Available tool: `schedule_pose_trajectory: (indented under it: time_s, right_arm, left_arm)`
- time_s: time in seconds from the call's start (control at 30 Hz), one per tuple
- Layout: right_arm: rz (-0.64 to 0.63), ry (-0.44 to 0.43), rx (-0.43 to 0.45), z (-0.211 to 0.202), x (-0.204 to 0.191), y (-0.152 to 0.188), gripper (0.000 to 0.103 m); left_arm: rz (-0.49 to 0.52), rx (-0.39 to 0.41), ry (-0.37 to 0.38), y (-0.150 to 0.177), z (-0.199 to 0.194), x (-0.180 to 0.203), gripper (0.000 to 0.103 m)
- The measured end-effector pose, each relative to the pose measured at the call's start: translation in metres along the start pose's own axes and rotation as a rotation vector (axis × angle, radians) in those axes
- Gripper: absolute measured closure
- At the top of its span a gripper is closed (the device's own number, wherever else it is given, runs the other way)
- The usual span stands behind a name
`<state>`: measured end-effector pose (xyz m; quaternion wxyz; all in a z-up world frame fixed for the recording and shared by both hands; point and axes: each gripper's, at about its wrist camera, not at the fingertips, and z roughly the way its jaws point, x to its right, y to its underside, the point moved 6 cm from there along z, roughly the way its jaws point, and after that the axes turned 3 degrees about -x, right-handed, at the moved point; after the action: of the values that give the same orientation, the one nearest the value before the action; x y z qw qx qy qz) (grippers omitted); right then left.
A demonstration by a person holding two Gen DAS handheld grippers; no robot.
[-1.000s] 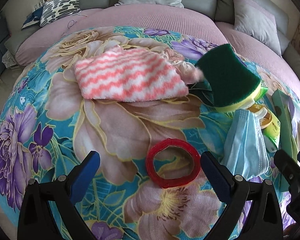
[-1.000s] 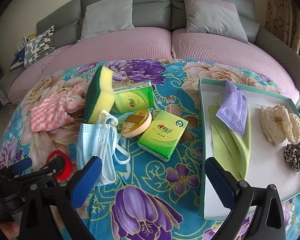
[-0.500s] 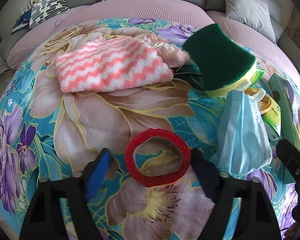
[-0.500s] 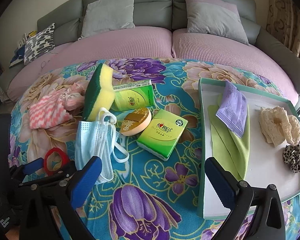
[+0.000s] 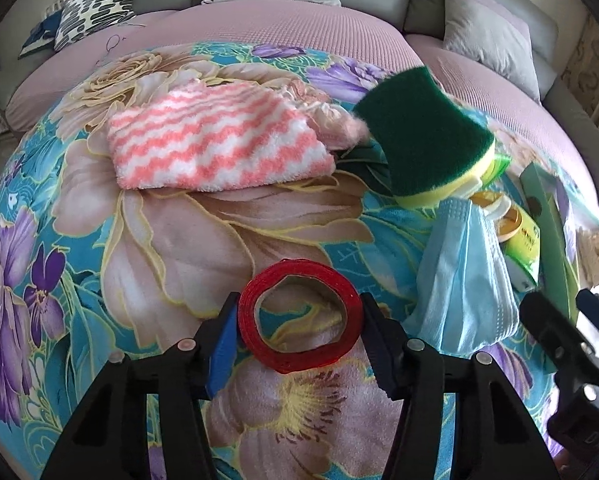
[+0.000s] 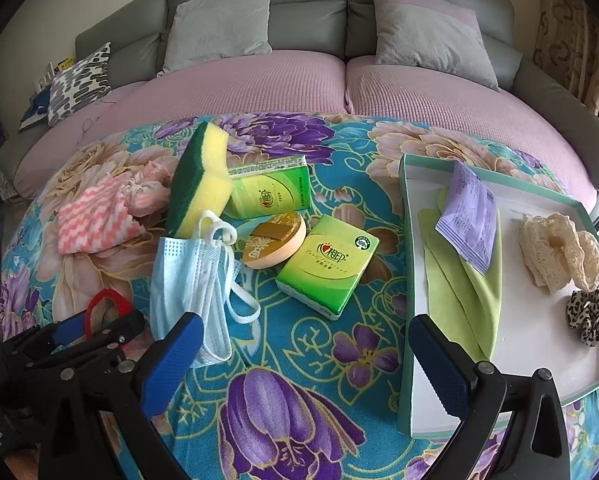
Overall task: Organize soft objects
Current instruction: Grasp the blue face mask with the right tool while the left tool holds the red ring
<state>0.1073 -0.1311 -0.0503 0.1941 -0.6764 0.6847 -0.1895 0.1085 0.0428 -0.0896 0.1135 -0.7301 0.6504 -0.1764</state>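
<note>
My left gripper (image 5: pixel 299 340) is shut on a red soft ring (image 5: pixel 299 316), its pads pressing the ring's two sides on the floral blanket (image 5: pixel 179 240). The ring also shows in the right wrist view (image 6: pixel 107 308). Beyond it lie a pink-and-white striped cloth (image 5: pixel 215 148), a green-and-yellow sponge (image 5: pixel 427 140) and a blue face mask (image 5: pixel 463 280). My right gripper (image 6: pixel 303 356) is open and empty above the blanket, between the mask (image 6: pixel 191 276) and a white tray (image 6: pixel 539 360) holding a green cloth (image 6: pixel 467 292), a purple packet, a cream lace piece and a leopard scrunchie (image 6: pixel 591 316).
Two green tissue packs (image 6: pixel 327 264) and a round orange tin (image 6: pixel 273 246) lie mid-blanket. The sponge (image 6: pixel 199 180) leans on one pack. A grey sofa with cushions (image 6: pixel 219 24) runs behind the pink mattress.
My left gripper moved forward to the red ring and closed on its sides. My right gripper stayed open and hardly moved.
</note>
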Motion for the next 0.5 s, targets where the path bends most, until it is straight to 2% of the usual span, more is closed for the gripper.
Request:
schedule_pose_trajectory:
  time_s: [0.37,0.5]
  right_arm:
    - [-0.004,-0.055,0.003,-0.002,-0.014,-0.001,0.000]
    - [-0.031,-0.108,-0.020,0.003,-0.027,0.003,0.000]
  left_arm:
    - [-0.075,0.067,-0.019,-0.009,-0.023,-0.021,0.044]
    - [-0.103,0.087,-0.018,-0.012,-0.029,-0.031,0.044]
